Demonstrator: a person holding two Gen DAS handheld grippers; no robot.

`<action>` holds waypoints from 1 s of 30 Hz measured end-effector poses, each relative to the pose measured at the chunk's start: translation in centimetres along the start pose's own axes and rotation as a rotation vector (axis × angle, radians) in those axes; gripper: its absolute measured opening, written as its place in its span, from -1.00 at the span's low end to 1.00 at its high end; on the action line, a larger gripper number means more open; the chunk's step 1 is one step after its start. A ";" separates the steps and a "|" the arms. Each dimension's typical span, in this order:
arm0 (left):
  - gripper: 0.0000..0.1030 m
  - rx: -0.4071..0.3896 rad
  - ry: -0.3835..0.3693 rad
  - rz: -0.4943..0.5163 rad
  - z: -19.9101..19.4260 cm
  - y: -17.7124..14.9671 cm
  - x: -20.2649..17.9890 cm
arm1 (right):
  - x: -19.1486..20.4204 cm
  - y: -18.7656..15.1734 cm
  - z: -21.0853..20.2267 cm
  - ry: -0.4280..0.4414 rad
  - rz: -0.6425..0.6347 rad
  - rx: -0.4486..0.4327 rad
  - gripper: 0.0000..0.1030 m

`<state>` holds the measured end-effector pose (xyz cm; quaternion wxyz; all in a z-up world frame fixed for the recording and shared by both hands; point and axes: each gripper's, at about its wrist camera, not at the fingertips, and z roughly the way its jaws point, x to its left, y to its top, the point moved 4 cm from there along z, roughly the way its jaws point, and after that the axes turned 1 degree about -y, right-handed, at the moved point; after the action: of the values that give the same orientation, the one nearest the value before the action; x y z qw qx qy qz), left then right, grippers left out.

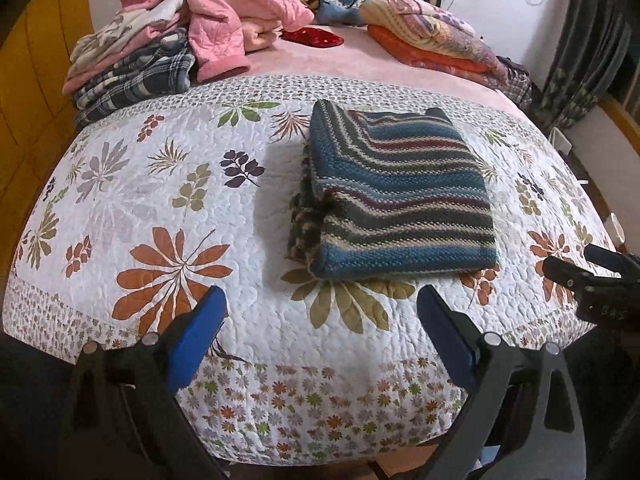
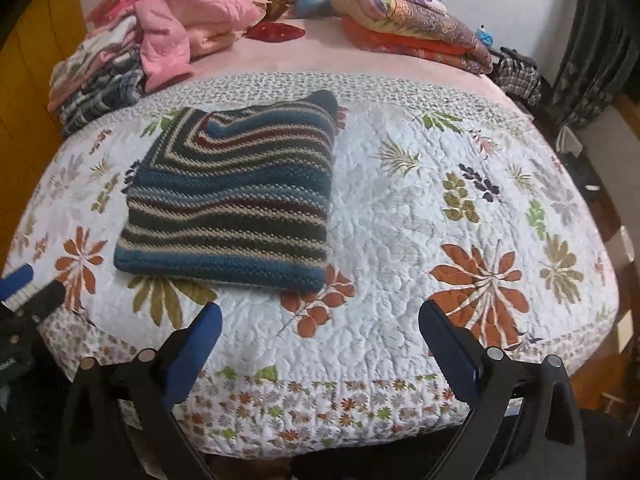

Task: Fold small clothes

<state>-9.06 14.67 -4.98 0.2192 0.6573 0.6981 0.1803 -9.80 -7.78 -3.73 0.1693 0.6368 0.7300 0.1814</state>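
I count one striped knit sweater, folded into a neat rectangle and lying flat on the floral quilt, just ahead of my two grippers. My left gripper is spread wide and empty; my right gripper is the same, hovering above the quilt's near edge. Farther back sit two piles: pink and plaid clothes on the left (loosely heaped) and folded blankets on the right.
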 end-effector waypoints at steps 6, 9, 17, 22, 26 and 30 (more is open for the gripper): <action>0.86 0.003 -0.008 -0.008 -0.3 0.1 -0.2 | 0.4 -0.4 0.3 0.014 0.012 0.016 0.92; 0.86 0.003 -0.002 -0.007 -0.3 0.1 -0.1 | 0.6 -0.4 0.3 0.016 0.017 0.017 0.92; 0.86 0.025 0.004 -0.009 0.0 0.2 0.0 | 1.2 -0.2 1.0 0.011 0.015 0.030 0.92; 0.86 0.040 0.009 -0.015 0.5 0.3 0.0 | 1.4 0.1 1.3 0.020 0.019 0.039 0.92; 0.86 0.044 0.029 -0.003 0.8 0.3 -0.1 | 1.3 0.3 1.6 0.040 0.034 0.052 0.92; 0.86 0.048 0.043 0.000 1.0 0.3 -0.1 | 1.2 0.3 1.8 0.053 0.047 0.057 0.92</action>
<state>-8.28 14.57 -5.61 0.1884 0.6585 0.7066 0.1777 -8.85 -6.42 -5.13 0.1273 0.6532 0.7241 0.1811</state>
